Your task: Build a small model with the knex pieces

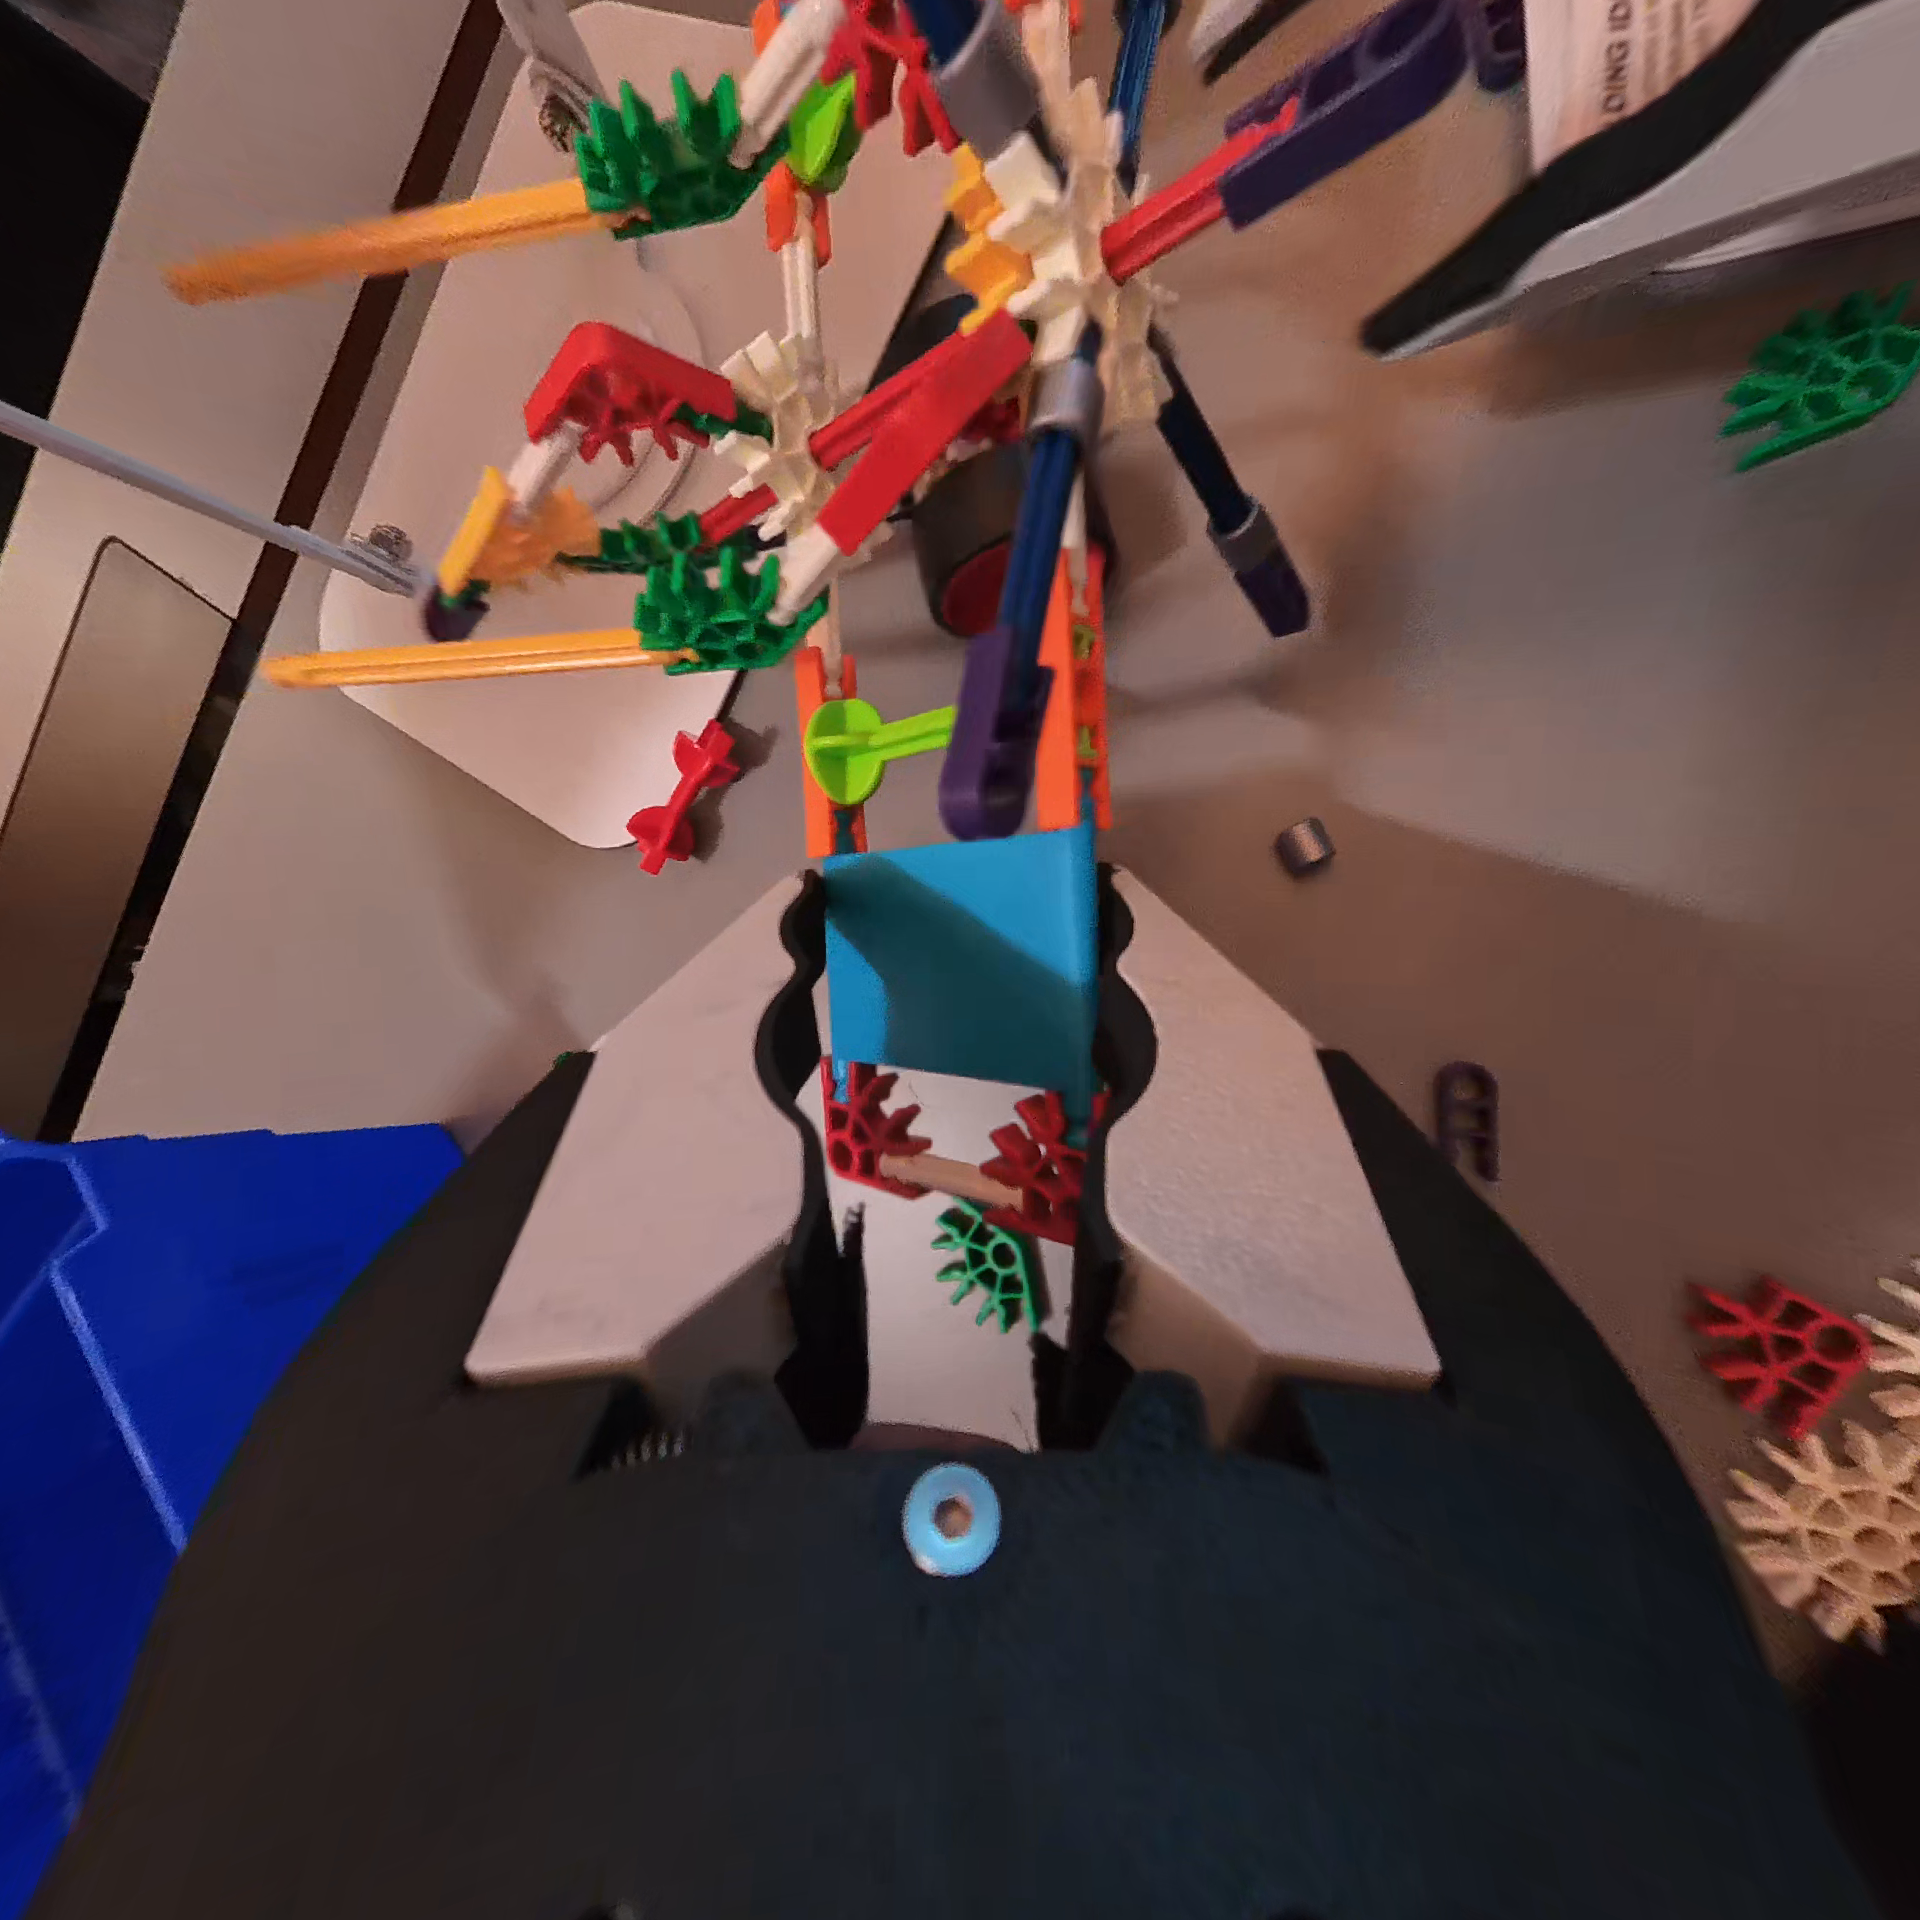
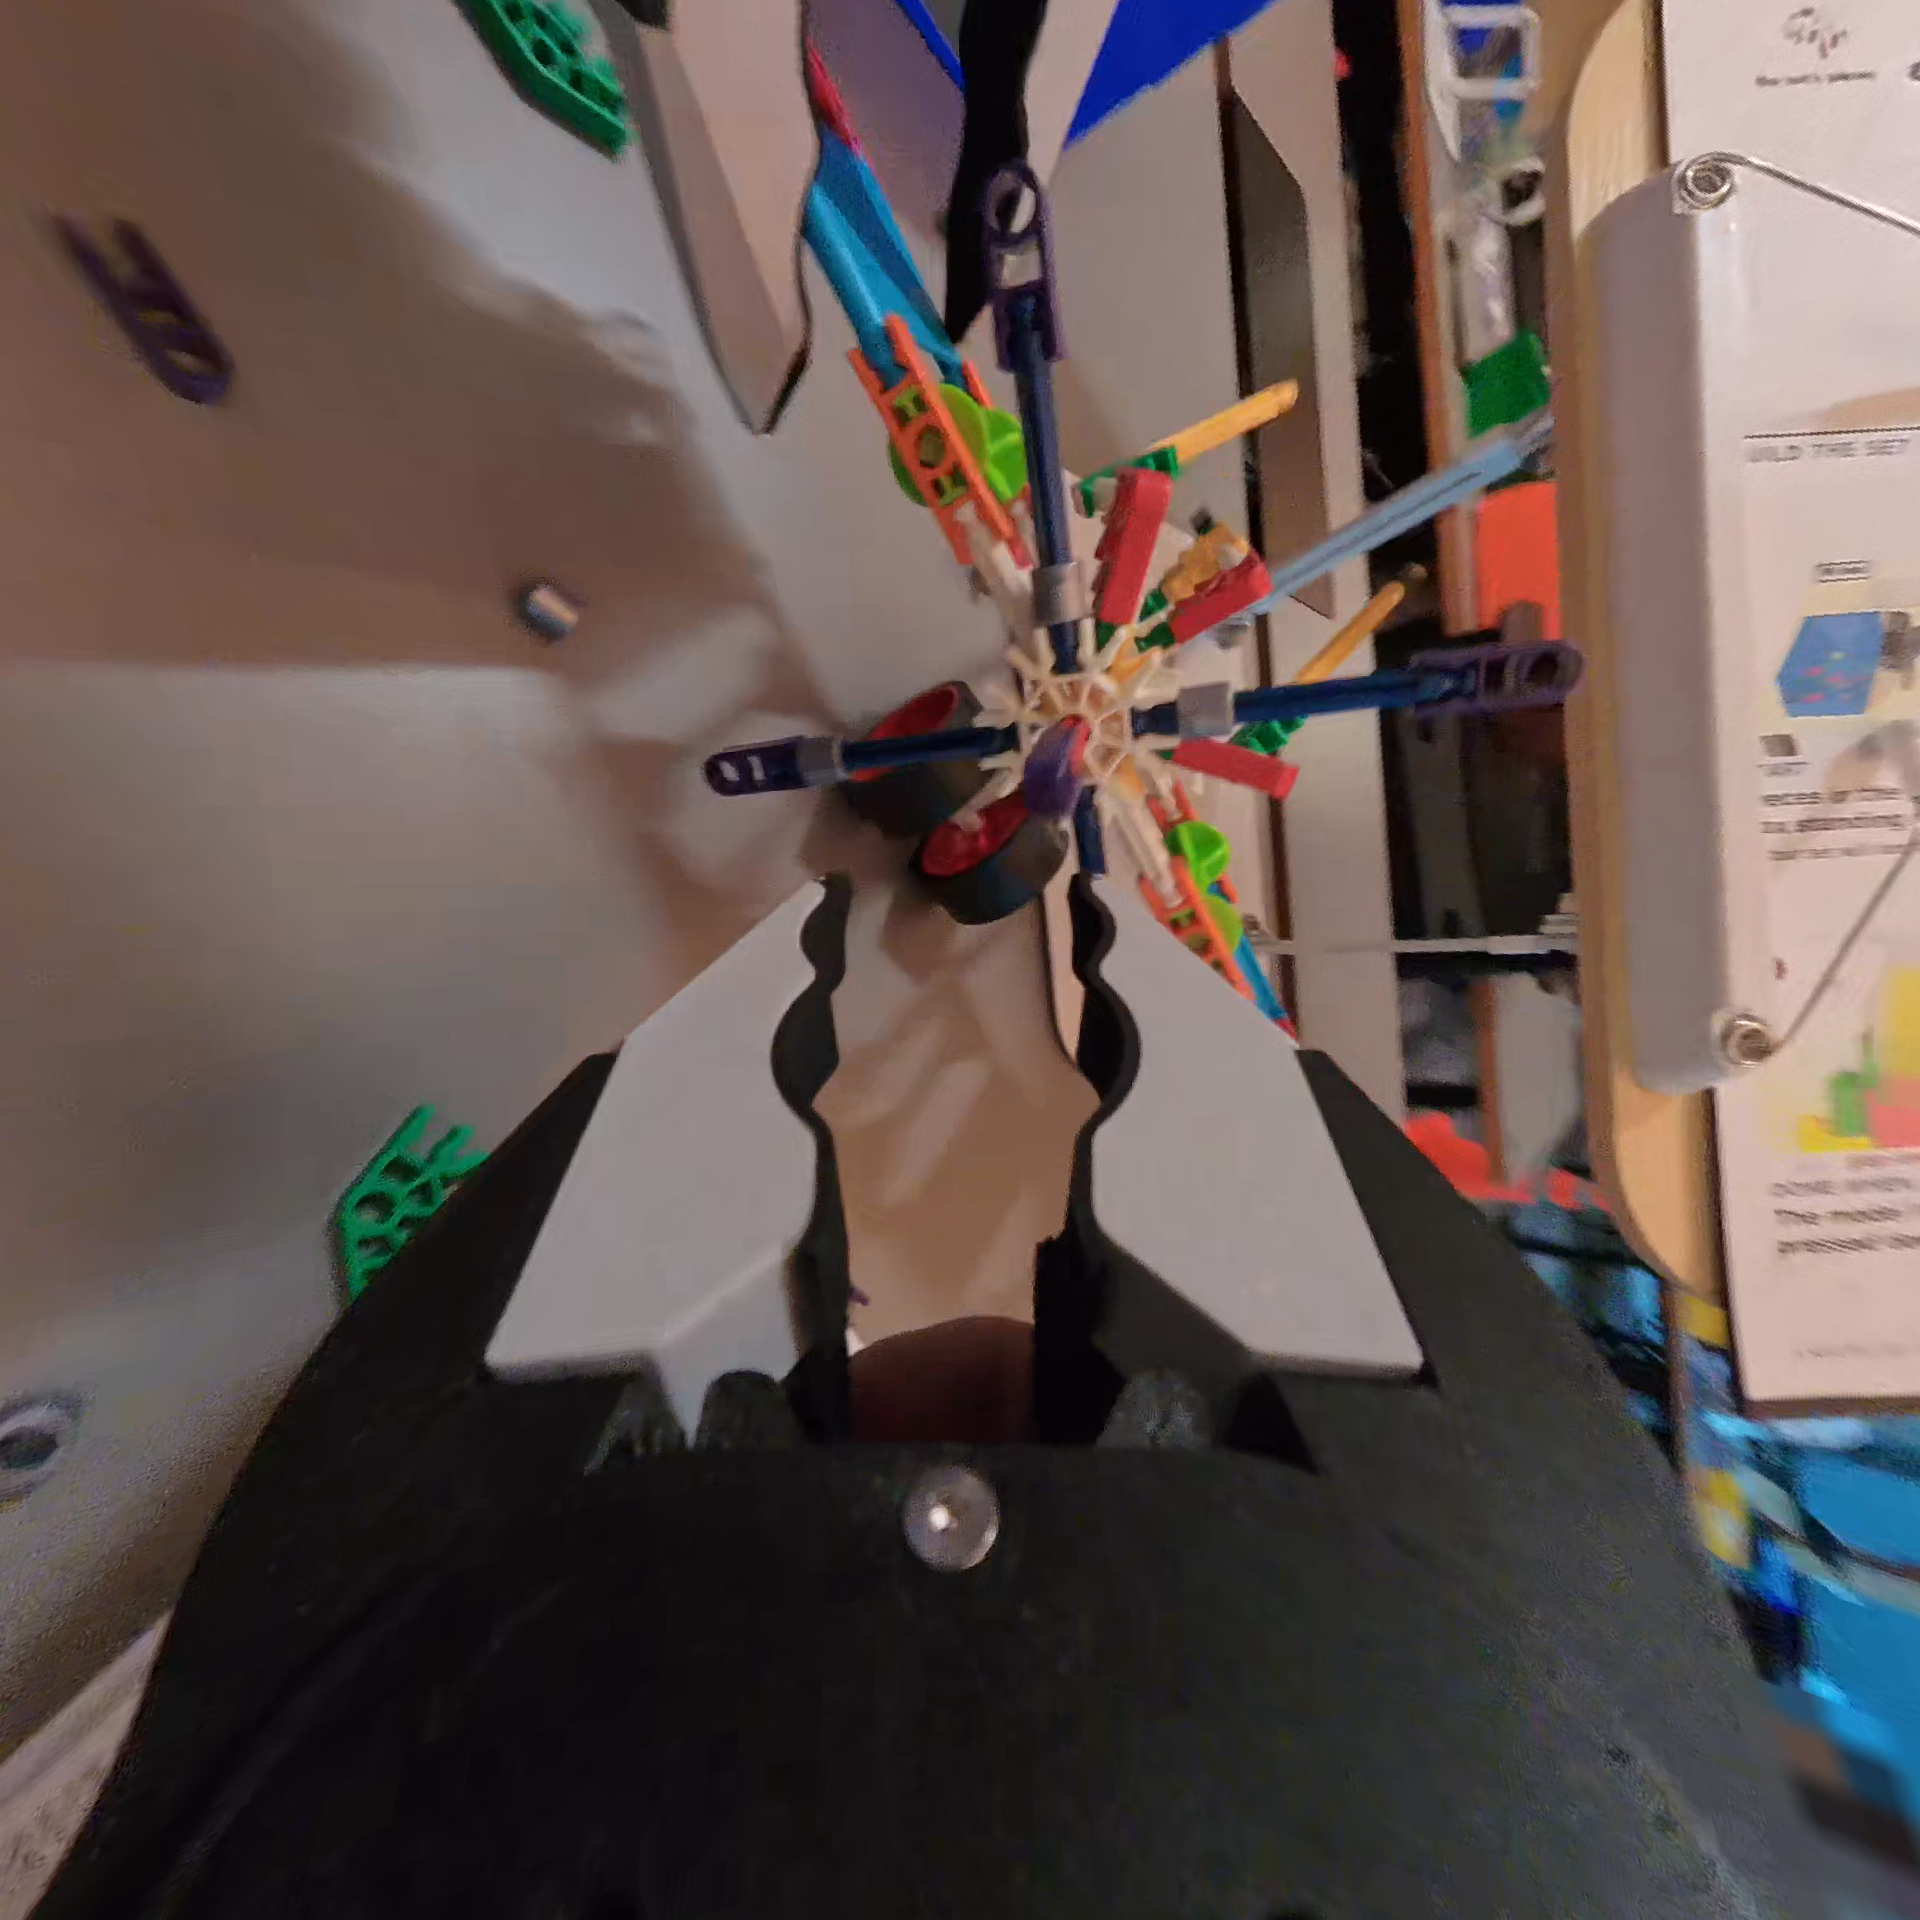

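Left gripper [image 1: 961,966] clamps smooth blue panel [image 1: 961,956] of spiky model [image 1: 1060,260]

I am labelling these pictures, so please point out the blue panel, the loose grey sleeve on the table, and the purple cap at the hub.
blue panel [image 1: 961,956]: left wrist view, middle of its flat face.
grey sleeve [image 1: 1305,847]: left wrist view, its side.
purple cap [image 2: 1051,774]: right wrist view, its rounded front.

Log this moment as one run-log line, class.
left gripper: shut on blue panel of rod-and-connector model | right gripper: open, empty, near model's wheel
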The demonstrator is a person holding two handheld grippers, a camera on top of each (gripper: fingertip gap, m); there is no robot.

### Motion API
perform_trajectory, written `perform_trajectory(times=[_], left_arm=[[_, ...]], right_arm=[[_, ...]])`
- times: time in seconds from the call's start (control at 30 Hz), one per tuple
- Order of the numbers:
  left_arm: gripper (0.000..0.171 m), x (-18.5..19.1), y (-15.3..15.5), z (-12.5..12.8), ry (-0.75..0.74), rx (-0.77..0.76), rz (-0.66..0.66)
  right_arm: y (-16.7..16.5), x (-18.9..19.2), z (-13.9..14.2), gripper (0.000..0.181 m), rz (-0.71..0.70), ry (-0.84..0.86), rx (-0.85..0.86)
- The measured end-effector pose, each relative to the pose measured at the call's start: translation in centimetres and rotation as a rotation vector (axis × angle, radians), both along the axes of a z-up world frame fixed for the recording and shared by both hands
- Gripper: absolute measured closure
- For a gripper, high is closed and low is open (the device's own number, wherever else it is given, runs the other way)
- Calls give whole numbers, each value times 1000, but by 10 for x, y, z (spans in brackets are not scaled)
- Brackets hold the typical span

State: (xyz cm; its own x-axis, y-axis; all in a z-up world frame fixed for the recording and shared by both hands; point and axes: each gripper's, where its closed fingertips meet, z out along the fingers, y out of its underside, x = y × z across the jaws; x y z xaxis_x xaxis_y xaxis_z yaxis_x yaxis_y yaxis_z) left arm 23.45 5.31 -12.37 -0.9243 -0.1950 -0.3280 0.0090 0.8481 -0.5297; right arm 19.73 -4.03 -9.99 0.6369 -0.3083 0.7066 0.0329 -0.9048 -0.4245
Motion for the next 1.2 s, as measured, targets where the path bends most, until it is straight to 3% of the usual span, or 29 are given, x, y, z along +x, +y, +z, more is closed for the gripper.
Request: perform_trajectory(times=[0.07,0.17,0.33,0.5,0.63,0.77,1.2], left_arm=[[141,2,1,0,-11,9,-6],[153,1,-2,0,-28,12,-37],[161,8,-4,2,-147,54,-56],[168,16,-3,11,-279,95,-47],[171,22,-6,19,-355,100,-46],[171,25,-10,23,-399,85,-42],[171,21,-22,32,-583,82,-77]], right_arm=[[-4,-7,7,138,39,54,94],[-25,3,27,137,0,33,203],[-72,44,27,130,-142,-97,73],[-80,72,31,130,-130,-200,-13],[-89,84,19,139,-122,-188,-70],[-97,87,3,164,-121,-162,-95],[-108,59,-1,173,-133,-198,-153]])
